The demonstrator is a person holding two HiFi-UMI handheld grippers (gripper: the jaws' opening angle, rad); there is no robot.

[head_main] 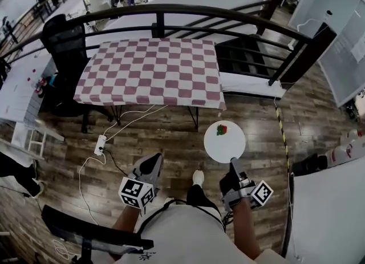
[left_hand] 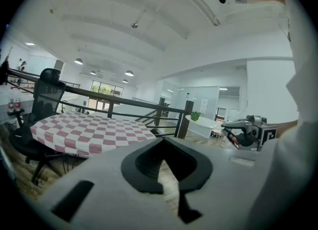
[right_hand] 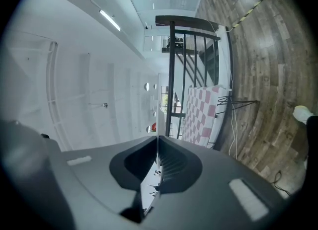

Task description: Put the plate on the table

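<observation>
A round white plate (head_main: 224, 141) with a red strawberry (head_main: 221, 130) on it hangs level over the wooden floor. My right gripper (head_main: 233, 165) is shut on its near rim. In the right gripper view the plate (right_hand: 157, 147) is a thin white edge pinched between the jaws. The left gripper view shows the plate (left_hand: 202, 124) and the right gripper (left_hand: 237, 126) off to the right. The table (head_main: 151, 72) with a red-and-white checked cloth stands ahead, bare; it also shows in the left gripper view (left_hand: 89, 132). My left gripper (head_main: 151, 165) is shut and holds nothing.
A dark curved railing (head_main: 188, 13) runs behind the table. A black office chair (head_main: 65, 46) stands at the table's left end. A power strip (head_main: 101, 144) and white cables lie on the floor before the table. A white desk (head_main: 336, 200) is at the right.
</observation>
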